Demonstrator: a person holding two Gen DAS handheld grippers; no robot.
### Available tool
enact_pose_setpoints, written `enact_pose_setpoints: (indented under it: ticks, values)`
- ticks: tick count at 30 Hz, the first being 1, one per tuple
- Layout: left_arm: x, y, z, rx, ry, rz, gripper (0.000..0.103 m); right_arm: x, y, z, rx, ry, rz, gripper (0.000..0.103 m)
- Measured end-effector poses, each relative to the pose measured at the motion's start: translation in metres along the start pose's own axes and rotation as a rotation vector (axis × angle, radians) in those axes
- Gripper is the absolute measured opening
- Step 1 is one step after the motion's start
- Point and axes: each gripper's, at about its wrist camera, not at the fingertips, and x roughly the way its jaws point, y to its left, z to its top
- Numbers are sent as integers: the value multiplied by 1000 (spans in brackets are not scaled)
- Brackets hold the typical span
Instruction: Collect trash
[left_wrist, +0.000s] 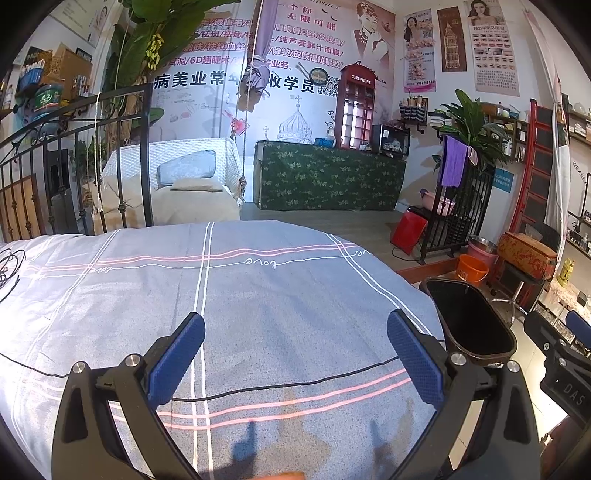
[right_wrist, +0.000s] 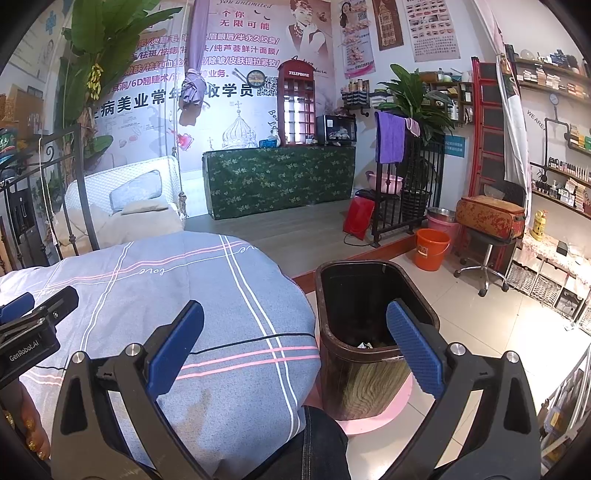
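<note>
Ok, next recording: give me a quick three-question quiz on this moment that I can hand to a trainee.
1. True or false: the left gripper is shut on a piece of trash.
2. Multiple choice: the dark trash bin stands A) on top of the bed, B) on the floor beside the bed, C) on the green-covered counter.
3. Short answer: what thin thing lies across the grey striped bedspread between the gripper fingers?

Key: 1 false, both it and the right gripper are open and hold nothing. 2 B. 3 a black cable.
</note>
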Motion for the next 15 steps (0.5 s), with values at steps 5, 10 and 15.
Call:
enact_pose_setpoints:
  ticks: [5, 10, 15]
  values:
    - [1, 2, -1, -1, 7, -13, 98, 1, 0, 0, 3, 2, 2, 98]
    - [3, 1, 1, 0, 18, -1, 98, 1, 0, 0, 5, 3, -1, 98]
    - [4, 0, 0, -1, 27, 4, 98, 2, 2, -1, 4, 8, -3, 98]
